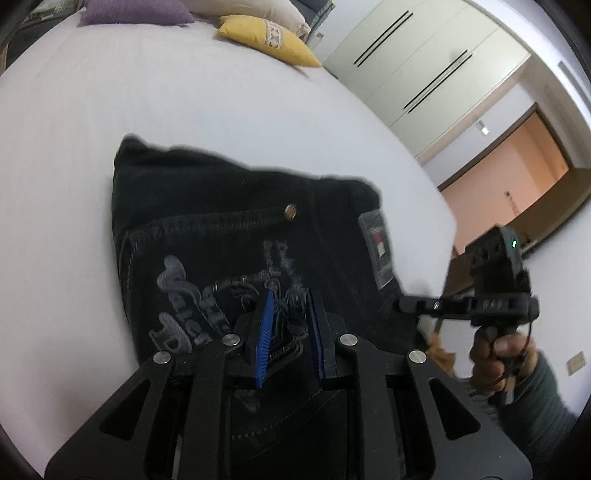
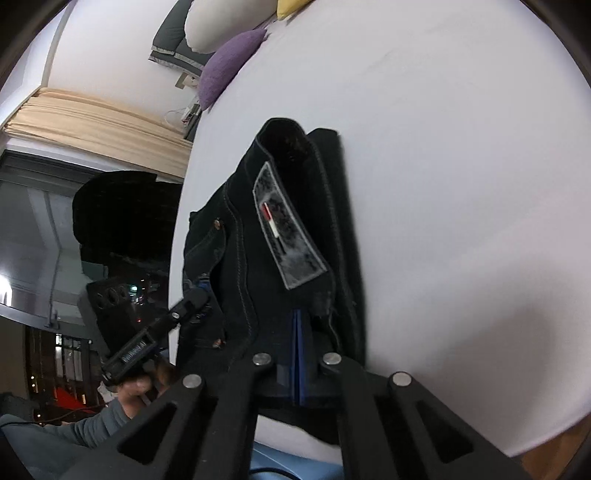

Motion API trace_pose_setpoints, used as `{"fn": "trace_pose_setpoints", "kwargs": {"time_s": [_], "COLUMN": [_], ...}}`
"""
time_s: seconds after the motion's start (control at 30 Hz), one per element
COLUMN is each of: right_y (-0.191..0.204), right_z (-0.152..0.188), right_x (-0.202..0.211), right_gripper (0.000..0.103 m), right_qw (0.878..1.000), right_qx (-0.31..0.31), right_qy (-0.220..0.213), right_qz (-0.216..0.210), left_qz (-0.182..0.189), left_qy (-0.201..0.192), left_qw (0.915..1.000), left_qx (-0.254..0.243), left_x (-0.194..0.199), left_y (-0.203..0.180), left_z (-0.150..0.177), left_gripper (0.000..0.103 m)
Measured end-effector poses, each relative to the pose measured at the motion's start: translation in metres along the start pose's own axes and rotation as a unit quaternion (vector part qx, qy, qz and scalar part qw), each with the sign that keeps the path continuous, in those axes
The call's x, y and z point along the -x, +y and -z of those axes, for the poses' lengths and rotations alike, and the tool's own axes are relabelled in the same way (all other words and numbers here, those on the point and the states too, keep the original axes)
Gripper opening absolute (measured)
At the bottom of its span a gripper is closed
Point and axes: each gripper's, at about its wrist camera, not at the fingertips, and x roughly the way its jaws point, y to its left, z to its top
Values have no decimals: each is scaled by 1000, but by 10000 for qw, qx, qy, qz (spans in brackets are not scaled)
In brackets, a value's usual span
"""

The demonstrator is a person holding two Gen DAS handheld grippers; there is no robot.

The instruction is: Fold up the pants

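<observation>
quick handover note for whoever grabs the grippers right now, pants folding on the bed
Left gripper: jaws nearly shut, blue pads a narrow gap apart over the embroidered back pocket; whether they pinch any cloth I cannot tell.
Right gripper: shut, pads together at the near edge of the jeans, by the waistband end.
Black jeans: on the white bed sheet, already folded into a compact stack, waistband patch facing up.
Pillows: yellow pillow and purple pillow at the far end, clear of the work.
Left: check the fold lies flat, then let go and withdraw.
</observation>
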Motion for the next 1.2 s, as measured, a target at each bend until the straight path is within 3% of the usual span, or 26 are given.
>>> {"fn": "trace_pose_setpoints", "kwargs": {"time_s": [0.03,0.1,0.17,0.2,0.3,0.33,0.4,0.43,0.5,0.53,0.6,0.67,0.73,0.8,0.87,0.93,1.0,1.1,1.2], "right_y": [6,27,39,43,29,18,7,4,8,11,18,9,-8,-20,-23,-13,-3,-5,0], "right_z": [-1,-4,-10,-15,-25,-24,-25,-24,-21,-18,-9,-1,4,11,13,14,18,22,24], "right_x": [5,12,10,8,-18,-27,-31,-26,-17,-11,-4,-4,-6,-3,2,7,5,-6,-2], "right_gripper": [6,22,36,38,39,35,12,12,19,25,48,50,46,31,26,31,48,47,47], "right_qw": [10000,9990,9976,9973,9991,9995,9998,9998,9995,9991,9978,9981,9977,9980,9984,9984,9984,9996,9996], "right_qx": [51,301,488,538,384,282,151,48,62,169,409,417,170,13,-124,18,174,252,233], "right_qy": [-49,-197,-281,-276,1,124,105,75,13,-20,-26,30,-33,-101,-132,-199,-191,-18,-82], "right_qz": [-12,-257,-394,-415,-170,-25,-75,-196,-294,-379,-516,-460,-648,-629,-541,-537,-497,-141,-134], "left_qz": [-8,-113,-167,-151,-265,-194,-133,-144,-15,226,448,693,645,673,747,776,937,903,455], "left_qy": [-172,-385,-347,-203,193,189,123,111,27,1,-4,102,307,336,324,390,501,469,651], "left_qw": [9998,9990,9992,9997,9994,9995,9998,9998,10000,9997,9989,9970,9957,9948,9937,9934,9929,9932,9958], "left_qx": [-58,-195,-128,-72,106,131,8,-24,-37,-89,-147,-317,-590,-685,-768,-747,-527,-570,-465], "left_x": [4,4,-8,-20,-56,-61,-58,-53,-38,-29,-9,2,5,12,20,12,-1,-14,-6], "left_y": [-1,-1,8,15,38,44,44,42,37,33,25,15,8,7,6,13,27,21,3], "left_z": [-9,-28,-49,-56,-57,-55,-54,-53,-49,-42,-20,5,36,56,68,68,68,76,65], "left_gripper": [17,17,17,17,17,17,17,17,17,17,17,18,17,17,17,17,17,17,17]}}
